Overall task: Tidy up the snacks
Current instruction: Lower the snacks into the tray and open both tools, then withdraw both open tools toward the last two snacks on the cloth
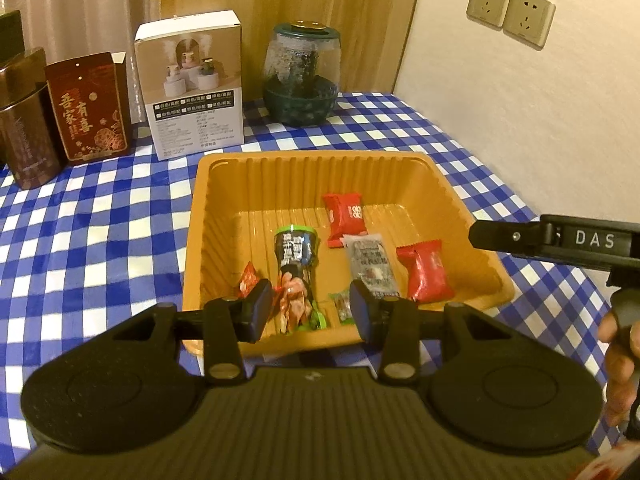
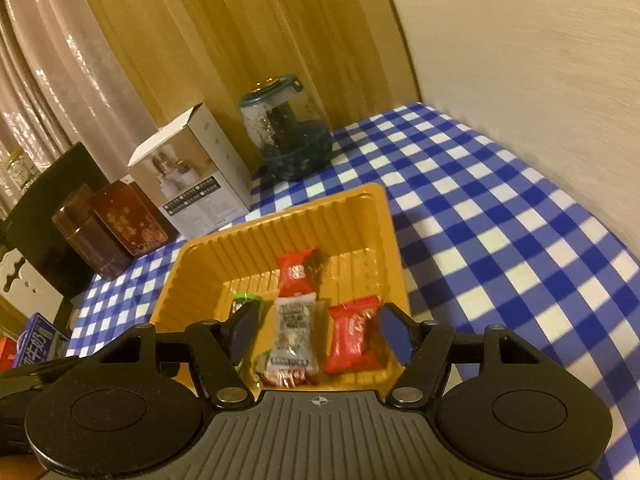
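**Mia:** Where are the snacks?

**Ben:** They lie in the orange tray (image 1: 460, 200). The tray sits on the table (image 1: 100, 240) with the blue and white cloth, near the table's right edge by the wall.

**Mia:** What is in it?

**Ben:** A long dark packet with a green top (image 1: 298, 276) lies near the tray's front left corner. A little red candy (image 1: 247, 283) is just beside it, by the left wall. A gray packet (image 1: 370, 266) lies in the middle. One red packet (image 1: 345, 219) lies behind it, toward the back. Another red packet (image 1: 426, 276) lies near the right wall. A small green candy (image 1: 342, 307) is by the front edge.

**Mia:** What about the grabbers?

**Ben:** The left gripper (image 1: 310, 311) hangs over the tray's front edge. Its jaws are a bit apart and hold nothing. The right gripper (image 2: 320, 332) is over the tray's front right corner. Its jaws stand wide. The gray packet and a red packet show between them, but the pads do not touch them.

**Mia:** And behind the tray?

**Ben:** A white box (image 1: 192, 84), a glass jar (image 1: 302, 76), a red box (image 1: 90, 108) and a brown tin (image 1: 28, 128) stand along the table's back edge.
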The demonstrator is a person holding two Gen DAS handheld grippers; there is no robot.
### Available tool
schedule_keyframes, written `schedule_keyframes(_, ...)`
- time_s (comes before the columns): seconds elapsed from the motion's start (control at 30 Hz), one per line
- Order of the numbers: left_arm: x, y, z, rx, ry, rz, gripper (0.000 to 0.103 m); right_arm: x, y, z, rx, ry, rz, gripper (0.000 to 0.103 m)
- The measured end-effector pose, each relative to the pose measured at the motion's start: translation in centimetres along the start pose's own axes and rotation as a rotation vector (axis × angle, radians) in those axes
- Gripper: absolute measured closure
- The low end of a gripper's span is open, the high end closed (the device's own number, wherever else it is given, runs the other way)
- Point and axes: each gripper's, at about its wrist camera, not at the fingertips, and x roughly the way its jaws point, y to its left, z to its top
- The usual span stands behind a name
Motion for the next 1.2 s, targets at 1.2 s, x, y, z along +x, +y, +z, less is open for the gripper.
schedule_keyframes(1.2,-16.0,-1.0,-10.6,-0.088,-0.010,0.098,0.047,-15.0,2.7,-10.0,-0.012,0.028,-0.060,0.035)
